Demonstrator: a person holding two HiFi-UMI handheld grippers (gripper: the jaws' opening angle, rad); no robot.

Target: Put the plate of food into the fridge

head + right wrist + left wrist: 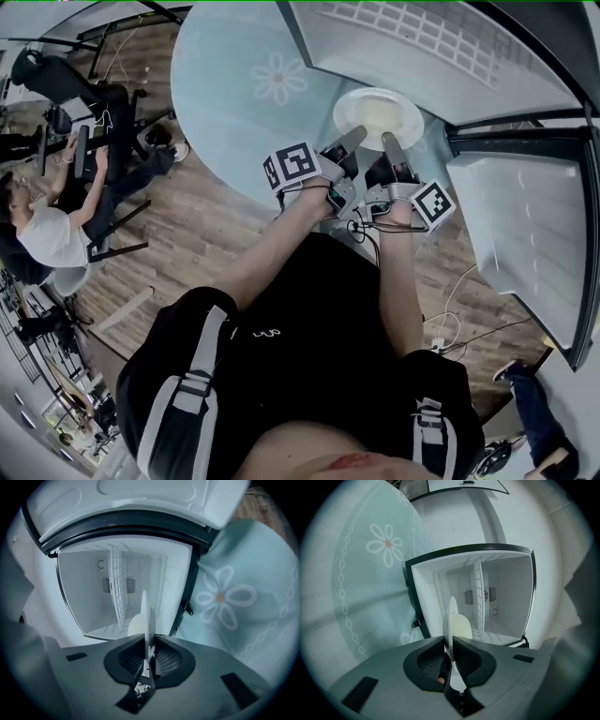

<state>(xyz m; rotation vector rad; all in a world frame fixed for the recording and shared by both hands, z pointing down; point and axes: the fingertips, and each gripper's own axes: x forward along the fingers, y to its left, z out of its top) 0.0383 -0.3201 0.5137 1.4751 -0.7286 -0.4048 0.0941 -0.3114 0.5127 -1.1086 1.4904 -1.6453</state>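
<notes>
Clamped at its near rim by the left gripper (350, 139) and right gripper (394, 143), the plate (378, 117) is held before the open fridge (511, 592); it is best kept level and advanced evenly.

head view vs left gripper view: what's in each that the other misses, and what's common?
Head view only: the left gripper and right gripper together, each shut on the plate at its near rim; the person's arms, a seated person, wood floor. Left gripper view only: the inside of the open fridge, its wire shelf and back vent. Both: the plate with pale food, the flowered tablecloth.
</notes>
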